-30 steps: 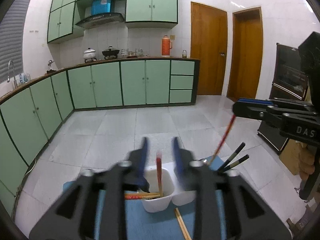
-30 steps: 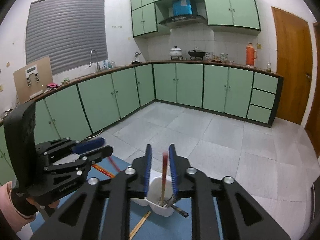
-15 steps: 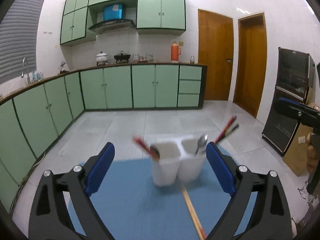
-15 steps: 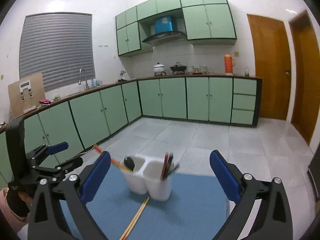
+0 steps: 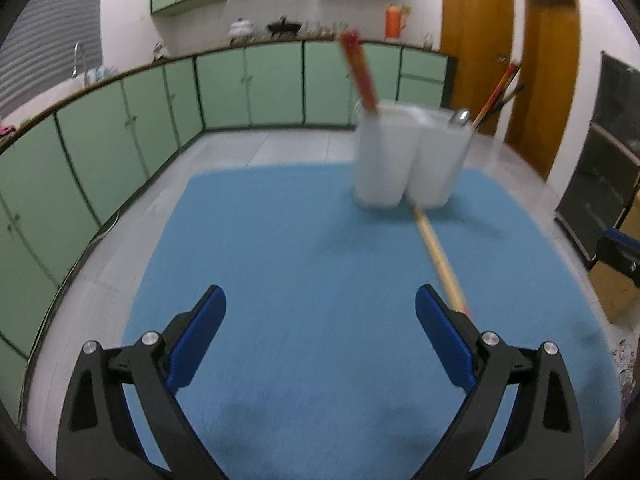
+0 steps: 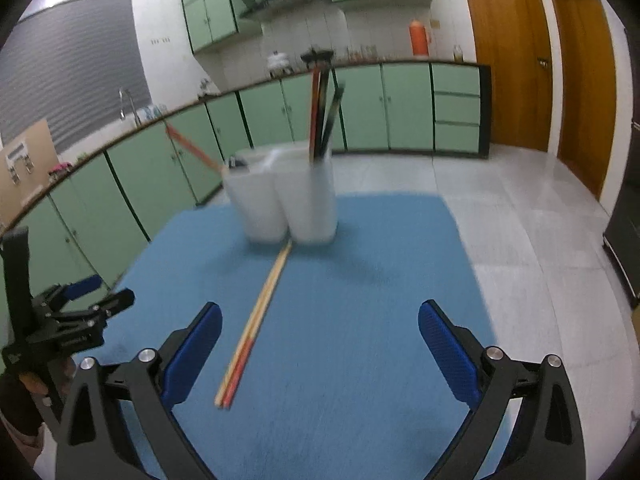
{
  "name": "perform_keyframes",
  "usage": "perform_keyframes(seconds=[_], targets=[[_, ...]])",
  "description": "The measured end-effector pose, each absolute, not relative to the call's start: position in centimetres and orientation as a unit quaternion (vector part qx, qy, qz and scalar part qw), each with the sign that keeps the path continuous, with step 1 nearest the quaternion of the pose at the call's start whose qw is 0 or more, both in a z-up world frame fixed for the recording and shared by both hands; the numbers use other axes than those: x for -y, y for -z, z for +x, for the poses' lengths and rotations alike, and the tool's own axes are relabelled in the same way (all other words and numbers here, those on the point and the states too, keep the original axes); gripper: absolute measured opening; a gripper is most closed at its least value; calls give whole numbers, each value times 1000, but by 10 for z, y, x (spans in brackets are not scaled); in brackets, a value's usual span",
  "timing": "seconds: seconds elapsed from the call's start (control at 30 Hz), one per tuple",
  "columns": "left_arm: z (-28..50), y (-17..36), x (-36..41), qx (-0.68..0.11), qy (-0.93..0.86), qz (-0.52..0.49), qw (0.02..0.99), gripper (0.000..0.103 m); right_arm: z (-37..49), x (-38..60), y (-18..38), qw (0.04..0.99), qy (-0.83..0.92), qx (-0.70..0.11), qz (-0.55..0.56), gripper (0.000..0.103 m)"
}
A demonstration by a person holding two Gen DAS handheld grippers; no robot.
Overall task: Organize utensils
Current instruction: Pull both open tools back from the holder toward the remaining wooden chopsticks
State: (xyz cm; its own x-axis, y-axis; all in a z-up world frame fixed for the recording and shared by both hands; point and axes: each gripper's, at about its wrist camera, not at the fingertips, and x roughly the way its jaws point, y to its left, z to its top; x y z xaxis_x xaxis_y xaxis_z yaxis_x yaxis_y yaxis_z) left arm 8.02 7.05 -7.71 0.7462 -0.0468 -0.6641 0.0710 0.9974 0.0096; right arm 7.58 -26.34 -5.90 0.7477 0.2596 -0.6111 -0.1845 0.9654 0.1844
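The white two-compartment utensil holder (image 6: 286, 200) is seen standing near the far edge of the blue mat (image 6: 360, 320), with red and dark chopsticks upright in its compartments. A pair of wooden chopsticks (image 6: 256, 320) is laid on the mat, running from the holder's base toward the near edge. The jaws of the left gripper (image 5: 320, 320) and the right gripper (image 6: 320, 330), just opened, are spread wide with nothing between them.

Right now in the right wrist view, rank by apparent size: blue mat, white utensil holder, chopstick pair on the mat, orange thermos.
1. blue mat, fills most of the lower frame.
2. white utensil holder.
3. chopstick pair: longer than the holder is tall but far thinner, so their order is unsure.
4. orange thermos, smallest, though it stands far back on the counter.
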Motion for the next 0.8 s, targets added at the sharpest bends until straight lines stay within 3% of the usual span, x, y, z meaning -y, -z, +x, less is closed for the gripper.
perform_keyframes(seconds=[0.37, 0.57, 0.8], targets=[[73, 113, -98, -395, -3, 3, 919, 93, 57, 203, 123, 902, -152, -403, 21, 50], [74, 120, -102, -403, -8, 0, 915, 93, 56, 192, 132, 895, -162, -416, 13, 41], [76, 122, -101, -406, -7, -1, 914, 93, 59, 183, 137, 890, -169, -423, 2, 38]])
